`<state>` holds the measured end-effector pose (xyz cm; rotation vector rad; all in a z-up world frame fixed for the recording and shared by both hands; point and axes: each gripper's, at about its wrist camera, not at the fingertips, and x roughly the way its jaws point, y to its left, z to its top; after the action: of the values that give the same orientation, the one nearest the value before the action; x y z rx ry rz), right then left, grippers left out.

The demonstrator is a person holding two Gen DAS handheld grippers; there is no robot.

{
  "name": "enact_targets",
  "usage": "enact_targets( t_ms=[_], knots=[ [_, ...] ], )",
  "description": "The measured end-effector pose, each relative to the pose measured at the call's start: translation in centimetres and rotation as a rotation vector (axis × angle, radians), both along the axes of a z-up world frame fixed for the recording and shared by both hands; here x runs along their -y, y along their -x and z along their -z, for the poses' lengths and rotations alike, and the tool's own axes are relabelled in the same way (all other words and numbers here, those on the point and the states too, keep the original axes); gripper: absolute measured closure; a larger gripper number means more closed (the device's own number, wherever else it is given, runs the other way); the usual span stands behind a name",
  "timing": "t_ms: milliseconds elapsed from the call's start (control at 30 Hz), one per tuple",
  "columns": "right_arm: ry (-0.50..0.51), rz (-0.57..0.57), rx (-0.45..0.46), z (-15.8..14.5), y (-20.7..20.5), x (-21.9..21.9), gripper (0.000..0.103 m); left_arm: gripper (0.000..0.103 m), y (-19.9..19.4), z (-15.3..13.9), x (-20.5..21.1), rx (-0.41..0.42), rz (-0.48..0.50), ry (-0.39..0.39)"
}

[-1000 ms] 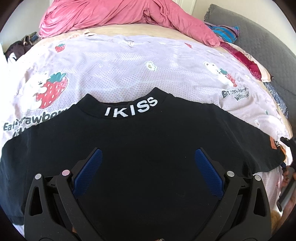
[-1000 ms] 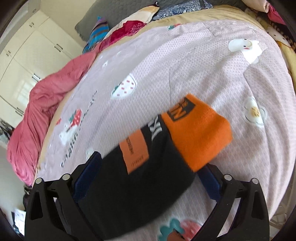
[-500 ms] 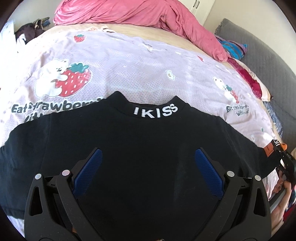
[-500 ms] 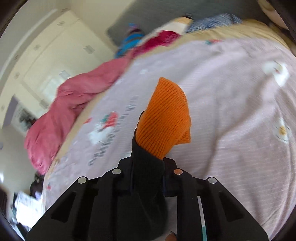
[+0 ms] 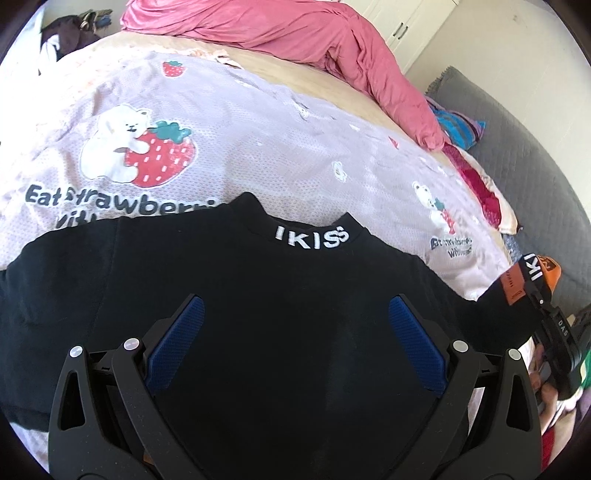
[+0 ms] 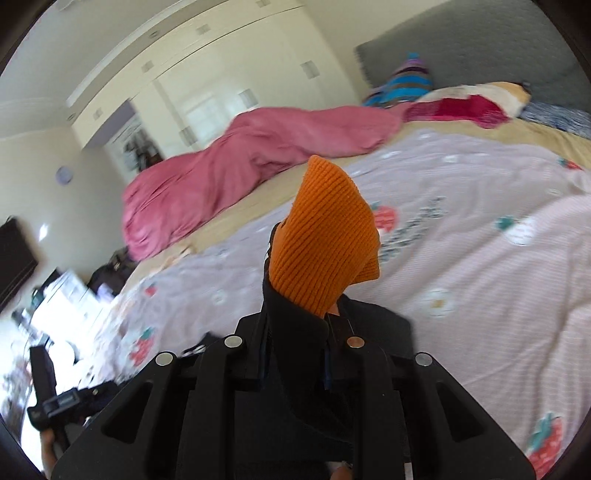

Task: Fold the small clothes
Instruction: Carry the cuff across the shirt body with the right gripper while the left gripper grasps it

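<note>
A small black top (image 5: 258, 295) with white "IKISS" lettering on its collar lies flat on the bed. My left gripper (image 5: 295, 343) is open and hovers just above the middle of its body, holding nothing. My right gripper (image 6: 299, 325) is shut on the top's right sleeve (image 6: 291, 350), whose orange ribbed cuff (image 6: 325, 240) sticks up past the jaws. In the left wrist view the right gripper (image 5: 554, 325) holds that sleeve (image 5: 517, 291) raised off the bed at the far right.
The bed is covered by a lilac sheet (image 5: 258, 140) printed with bears and strawberries. A pink duvet (image 5: 295, 33) is bunched at the far side. Pillows (image 5: 476, 181) and a grey headboard (image 5: 524, 155) are at the right. White wardrobes (image 6: 221, 85) stand beyond.
My right gripper closed on the sleeve and lifted it, swinging up and left. My left gripper stayed open, and its view shifted so the top sits further right.
</note>
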<state>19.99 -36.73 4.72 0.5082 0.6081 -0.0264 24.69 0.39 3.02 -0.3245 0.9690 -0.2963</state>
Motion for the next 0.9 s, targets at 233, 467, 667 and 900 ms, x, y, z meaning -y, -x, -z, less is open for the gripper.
enact_targets(
  t_ms=[233, 467, 667, 900],
  knots=[
    [0.053, -0.184, -0.010, -0.3, -2.2, -6.6, 0.084, 0.009, 0.1, -0.1, -2.3, -0.016, -0.037, 0.068],
    [0.128, -0.339, -0.049, 1.3, -2.9, -13.1, 0.084, 0.009, 0.1, 0.4, -3.7, -0.042, -0.048, 0.143],
    [0.152, -0.429, -0.105, 3.7, -2.6, -16.3, 0.081, 0.009, 0.0, 1.4, -3.7, -0.072, -0.044, 0.198],
    [0.157, -0.511, -0.157, 5.3, -1.9, -18.3, 0.061, 0.009, -0.1, 2.9, -2.7, -0.117, -0.018, 0.268]
  ],
)
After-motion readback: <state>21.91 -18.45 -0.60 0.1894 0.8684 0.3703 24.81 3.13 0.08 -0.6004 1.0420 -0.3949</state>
